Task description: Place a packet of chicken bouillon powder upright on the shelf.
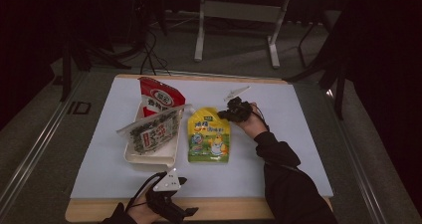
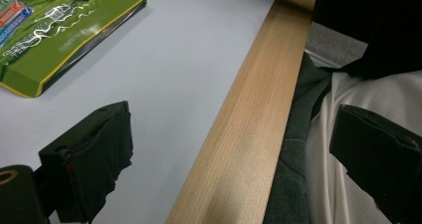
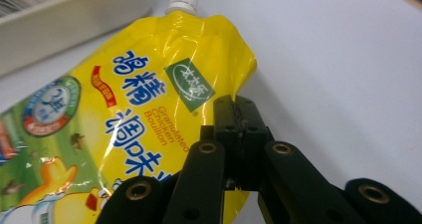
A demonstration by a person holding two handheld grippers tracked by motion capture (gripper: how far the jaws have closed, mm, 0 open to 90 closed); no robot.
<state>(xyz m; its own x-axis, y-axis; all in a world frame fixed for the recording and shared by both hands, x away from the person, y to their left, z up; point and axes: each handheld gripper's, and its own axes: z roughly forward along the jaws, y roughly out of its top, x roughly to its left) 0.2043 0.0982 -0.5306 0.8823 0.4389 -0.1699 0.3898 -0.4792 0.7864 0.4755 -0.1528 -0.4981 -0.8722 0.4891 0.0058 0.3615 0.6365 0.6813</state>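
Pouch (image 3: 124,109) of yellow and green, capped with a white spout, lying flat near the middle of the desk (image 1: 298,134), spout toward the far edge. Pinched at its right edge, near the upper corner, by the right tongs (image 3: 239,109), jaws pressed together with the foil seam caught between them. In the high view, same pouch (image 1: 209,137) just right of a white tray (image 1: 149,159), the right tongs (image 1: 234,112) at its top right corner, held by a hand (image 1: 251,124) in a dark sleeve reaching in from the near right.

Tray leaning two snack bags: a red and white one (image 1: 159,98) toward the far edge, a grey-green clear one (image 1: 152,132) tilted across the front. Small pale scrap (image 1: 236,92) lying beyond the right tongs, toward the far edge.

Left tongs (image 1: 166,201) resting at the near edge of the desk, left of centre; in the left gripper view, jaws spread wide with nothing between them, left tongs (image 2: 229,154) poised over the wooden rim (image 2: 249,124), a corner of the pouch (image 2: 50,35) up at the far left.
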